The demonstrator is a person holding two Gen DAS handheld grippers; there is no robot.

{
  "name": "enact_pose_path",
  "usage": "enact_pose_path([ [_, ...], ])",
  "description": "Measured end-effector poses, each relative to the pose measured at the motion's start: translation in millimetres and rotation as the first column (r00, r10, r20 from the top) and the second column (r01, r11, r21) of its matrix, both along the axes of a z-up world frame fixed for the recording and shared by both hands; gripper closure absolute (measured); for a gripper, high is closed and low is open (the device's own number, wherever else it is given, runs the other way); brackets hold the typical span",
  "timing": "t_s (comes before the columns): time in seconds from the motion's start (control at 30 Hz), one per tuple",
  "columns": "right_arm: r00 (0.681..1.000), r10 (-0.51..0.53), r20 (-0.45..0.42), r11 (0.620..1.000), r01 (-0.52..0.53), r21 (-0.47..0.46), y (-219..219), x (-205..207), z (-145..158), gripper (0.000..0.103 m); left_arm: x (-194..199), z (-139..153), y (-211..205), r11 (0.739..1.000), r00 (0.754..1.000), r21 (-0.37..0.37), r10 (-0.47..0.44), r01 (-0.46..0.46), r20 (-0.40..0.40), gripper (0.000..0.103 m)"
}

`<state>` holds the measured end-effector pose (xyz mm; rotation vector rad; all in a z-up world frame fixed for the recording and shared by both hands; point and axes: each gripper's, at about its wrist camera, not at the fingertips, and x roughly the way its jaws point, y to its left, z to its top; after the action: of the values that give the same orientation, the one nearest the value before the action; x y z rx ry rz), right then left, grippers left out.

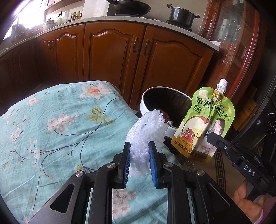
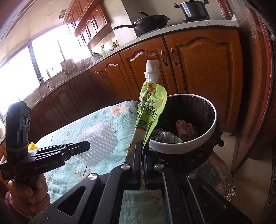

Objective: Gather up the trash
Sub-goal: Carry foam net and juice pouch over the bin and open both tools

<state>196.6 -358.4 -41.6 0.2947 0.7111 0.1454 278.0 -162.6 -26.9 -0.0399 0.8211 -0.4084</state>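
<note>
White foam netting (image 1: 146, 136) is clamped in the left tongs (image 1: 138, 151) while the right tongs (image 2: 142, 151) grip a green juice pouch (image 2: 149, 110) beside the bin (image 2: 182, 146).

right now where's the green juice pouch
The green juice pouch is clamped upright in the right gripper, just left of the trash bin and beside the table edge.

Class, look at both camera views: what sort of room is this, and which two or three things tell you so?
Most likely a home kitchen. A black wok and a lidded pot stand on a hob on the counter, wooden cabinets run beneath it, and a sink tap sits under the window.
</note>
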Motion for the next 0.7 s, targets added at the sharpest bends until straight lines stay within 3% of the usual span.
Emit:
enact_pose_path([
  [0.7,0.999,-0.050,0.005,0.999,0.050,0.008,-26,-5,1,0.101,10,1,-25,0.999,1.000,0.015,-0.031,0.031,0.004,0.084],
])
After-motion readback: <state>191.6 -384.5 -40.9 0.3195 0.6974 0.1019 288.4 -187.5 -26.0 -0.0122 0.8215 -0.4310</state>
